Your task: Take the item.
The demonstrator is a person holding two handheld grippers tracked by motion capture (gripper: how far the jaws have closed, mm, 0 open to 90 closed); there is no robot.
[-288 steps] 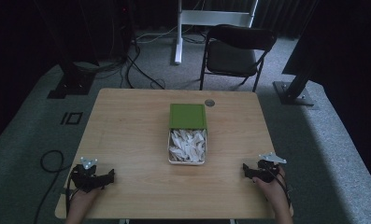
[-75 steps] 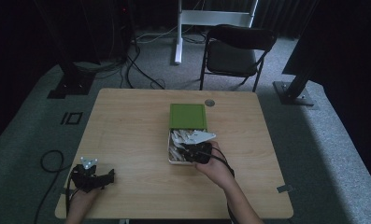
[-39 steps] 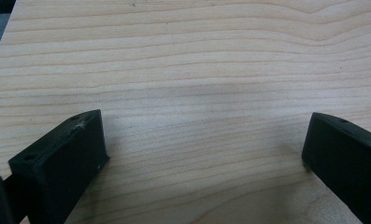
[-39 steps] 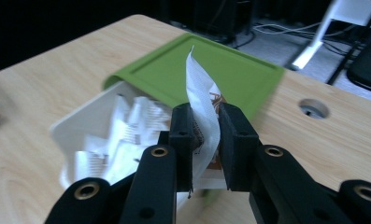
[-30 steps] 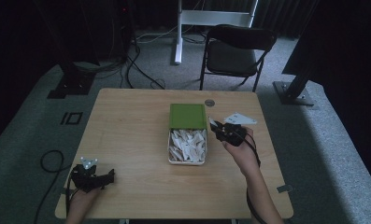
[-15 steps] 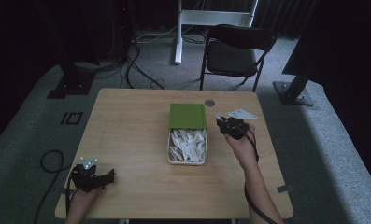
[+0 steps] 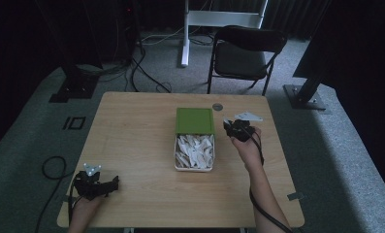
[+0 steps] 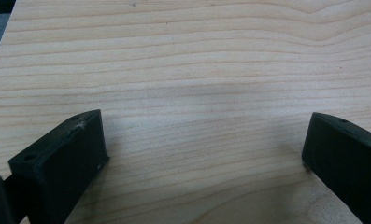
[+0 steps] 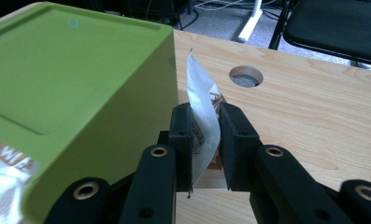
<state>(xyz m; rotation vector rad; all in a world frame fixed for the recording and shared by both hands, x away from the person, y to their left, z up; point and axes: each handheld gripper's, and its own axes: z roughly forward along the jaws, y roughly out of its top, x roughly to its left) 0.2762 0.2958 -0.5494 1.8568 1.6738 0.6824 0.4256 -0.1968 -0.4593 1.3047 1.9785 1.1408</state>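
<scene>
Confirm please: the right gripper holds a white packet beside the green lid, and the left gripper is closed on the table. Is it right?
Not fully. The left gripper is open, jaws wide apart over bare table, as the left gripper view shows. The right gripper does hold the white packet beside the green lid.

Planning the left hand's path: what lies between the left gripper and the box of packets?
Only bare tabletop between the left gripper and the box, per the high view.

print on the clamped sachet [image 9: 203, 126] too blurred to read
</scene>
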